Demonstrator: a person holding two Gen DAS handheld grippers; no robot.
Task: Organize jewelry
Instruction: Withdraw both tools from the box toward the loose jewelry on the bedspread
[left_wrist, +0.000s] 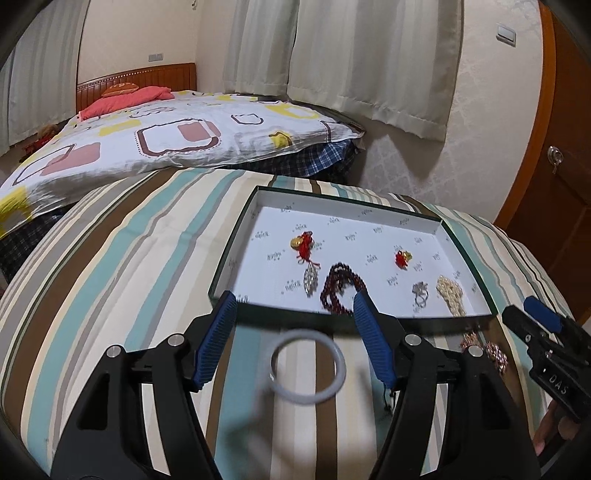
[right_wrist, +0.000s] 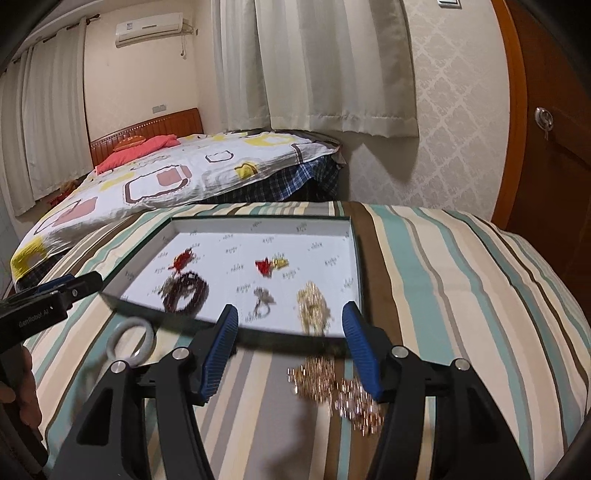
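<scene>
A shallow box (left_wrist: 236, 254) (right_wrist: 354, 266) with a white floor lies on a striped cloth. It holds two red-and-gold charms (left_wrist: 303, 244) (left_wrist: 402, 257), a dark red bead bracelet (left_wrist: 341, 286) (right_wrist: 186, 291), a silver brooch (left_wrist: 310, 281), a silver ring (left_wrist: 420, 293) (right_wrist: 263, 301) and a pale gold chain (left_wrist: 451, 294) (right_wrist: 314, 306). A white bangle (left_wrist: 307, 367) (right_wrist: 131, 341) lies on the cloth under my open left gripper (left_wrist: 293, 308). Rose-gold jewelry (right_wrist: 338, 395) (left_wrist: 493, 352) lies on the cloth under my open right gripper (right_wrist: 290, 321).
The striped cloth (left_wrist: 129, 258) covers a rounded surface that drops away at the sides. A bed (left_wrist: 166, 136) with a patterned quilt stands behind it. Curtains (right_wrist: 332, 62) hang at the back and a wooden door (right_wrist: 554, 147) is on the right.
</scene>
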